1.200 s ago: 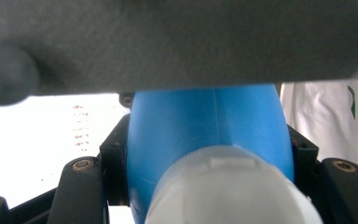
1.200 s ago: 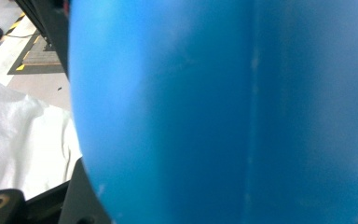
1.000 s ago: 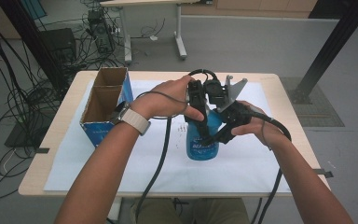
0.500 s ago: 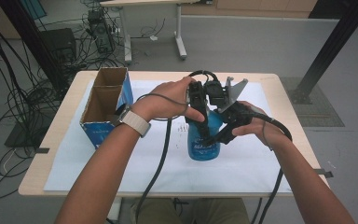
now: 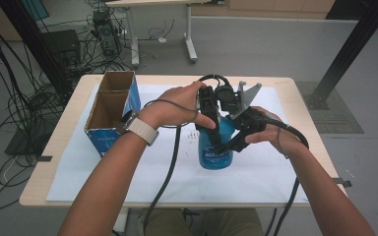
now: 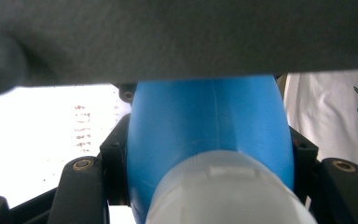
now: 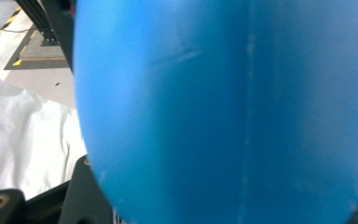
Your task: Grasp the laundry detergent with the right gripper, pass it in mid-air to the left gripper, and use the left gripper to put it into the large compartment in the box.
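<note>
The left tool (image 5: 215, 140) is pinching the blue spray bottle (image 5: 215, 147) near its top: in the left gripper view its black jaws are pressing on either side of the blue body (image 6: 209, 126), just below the pale translucent collar (image 6: 223, 191). The right tool (image 5: 229, 145) is also clamped on the same bottle, coming at it from the right of the high view; in the right gripper view the blue wall (image 7: 223, 112) is sitting right up against the camera between its jaws.

Compared with the frames of a second ago, nothing is shifting: both hands and the bottle are keeping the same pose, and both grips are staying as tight as they were. That suggests a steady two-handed hold, probably bracing the bottle while its top is being worked, rather than a carry.

The bottle is standing upright just right of centre in the high view, on the white sheet (image 5: 128, 182) covering the desk (image 5: 44, 187). White lettering is running across the bottle's lower body (image 5: 215, 158), too small to read. At the left, an open, divided cardboard box (image 5: 109, 110) with blue printed sides is carrying pale writing that is likewise illegible.
</note>
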Demonstrator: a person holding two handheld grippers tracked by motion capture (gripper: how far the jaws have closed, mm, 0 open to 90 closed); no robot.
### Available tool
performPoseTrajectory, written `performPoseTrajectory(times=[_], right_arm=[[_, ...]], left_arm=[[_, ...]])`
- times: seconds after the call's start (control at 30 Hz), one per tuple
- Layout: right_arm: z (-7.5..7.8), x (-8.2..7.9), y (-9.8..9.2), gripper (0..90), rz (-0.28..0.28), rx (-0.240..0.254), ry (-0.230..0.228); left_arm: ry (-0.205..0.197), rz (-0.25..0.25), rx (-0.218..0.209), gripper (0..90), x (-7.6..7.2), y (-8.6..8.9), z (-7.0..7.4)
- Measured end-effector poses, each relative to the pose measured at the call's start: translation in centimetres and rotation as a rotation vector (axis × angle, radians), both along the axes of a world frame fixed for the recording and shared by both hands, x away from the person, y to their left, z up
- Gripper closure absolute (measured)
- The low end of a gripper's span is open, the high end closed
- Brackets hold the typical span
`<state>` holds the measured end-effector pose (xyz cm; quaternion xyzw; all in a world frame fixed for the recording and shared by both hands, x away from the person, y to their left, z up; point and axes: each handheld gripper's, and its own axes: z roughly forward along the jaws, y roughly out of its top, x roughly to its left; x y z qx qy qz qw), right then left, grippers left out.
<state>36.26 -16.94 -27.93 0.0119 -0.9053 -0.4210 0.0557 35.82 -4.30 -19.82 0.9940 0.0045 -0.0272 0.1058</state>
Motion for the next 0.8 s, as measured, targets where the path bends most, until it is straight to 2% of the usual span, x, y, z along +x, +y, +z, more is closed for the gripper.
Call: performPoseTrajectory(times=[0.8], right_arm=[[0.17,-0.09,-0.07,43.8,0.001,-0.004,-0.005]], left_arm=[[-0.001,0.005,-0.01,37.7,-0.1,0.06,0.07]])
